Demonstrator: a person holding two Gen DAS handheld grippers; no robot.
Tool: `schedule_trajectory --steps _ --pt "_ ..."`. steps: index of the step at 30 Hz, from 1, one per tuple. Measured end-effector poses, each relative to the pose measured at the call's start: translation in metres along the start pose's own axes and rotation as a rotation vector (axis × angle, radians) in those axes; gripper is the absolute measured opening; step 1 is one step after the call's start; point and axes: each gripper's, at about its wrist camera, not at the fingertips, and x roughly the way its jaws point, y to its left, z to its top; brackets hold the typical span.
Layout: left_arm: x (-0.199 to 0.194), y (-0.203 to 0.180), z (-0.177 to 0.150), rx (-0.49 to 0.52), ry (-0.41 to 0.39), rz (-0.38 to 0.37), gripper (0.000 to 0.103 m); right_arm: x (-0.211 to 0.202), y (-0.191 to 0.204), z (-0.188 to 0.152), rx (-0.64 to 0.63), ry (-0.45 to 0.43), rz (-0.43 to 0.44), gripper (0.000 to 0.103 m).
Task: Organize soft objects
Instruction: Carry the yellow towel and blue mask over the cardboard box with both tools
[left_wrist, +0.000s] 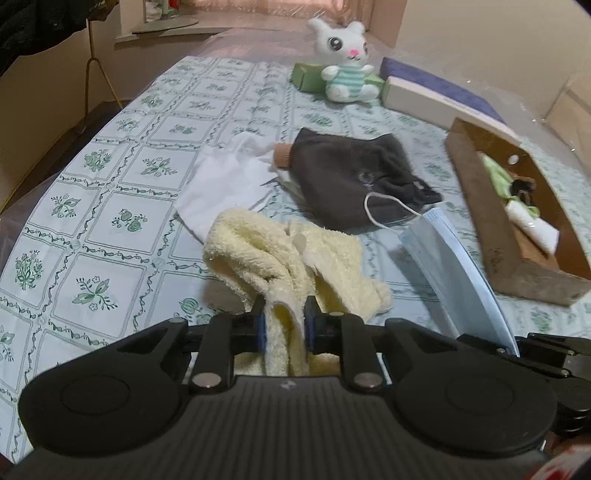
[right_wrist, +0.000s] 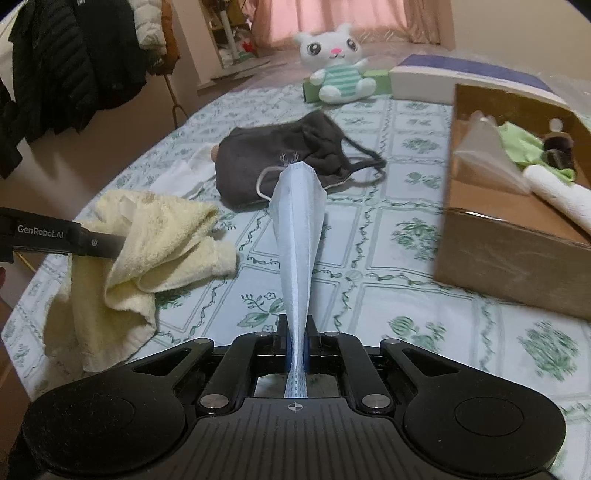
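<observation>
My left gripper (left_wrist: 284, 317) is shut on a pale yellow towel (left_wrist: 284, 254) and holds it just above the table; the towel (right_wrist: 155, 240) hangs from the left gripper's fingers (right_wrist: 92, 242) in the right wrist view. My right gripper (right_wrist: 297, 332) is shut on a light blue face mask (right_wrist: 299, 229), which sticks out forward; the mask (left_wrist: 454, 266) shows at the right of the left wrist view. A dark grey cloth mask (left_wrist: 354, 181) (right_wrist: 280, 158) and a white cloth (left_wrist: 225, 184) lie on the table beyond.
A cardboard box (right_wrist: 509, 236) (left_wrist: 517, 221) with green and white soft items stands at the right. A white plush cat (right_wrist: 336, 66) (left_wrist: 349, 62), green boxes (left_wrist: 306, 75) and a purple-topped white box (left_wrist: 436, 96) are at the back. The table has a green-patterned cloth (right_wrist: 406, 295).
</observation>
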Motion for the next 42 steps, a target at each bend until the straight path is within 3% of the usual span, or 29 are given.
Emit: schedule_trajectory --steps 21,34,42 --pt "-0.078 -0.066 0.017 0.108 -0.166 -0.202 0.016 -0.112 -0.032 -0.003 0.102 -0.198 -0.048 0.005" --pt "-0.07 -0.143 0.058 0.202 -0.226 -0.335 0.016 -0.152 -0.08 0.017 0.187 -0.298 -0.164 0.005" --pt "-0.045 -0.189 0.079 0.24 -0.214 -0.375 0.016 -0.16 -0.108 0.032 0.227 -0.334 -0.209 0.005"
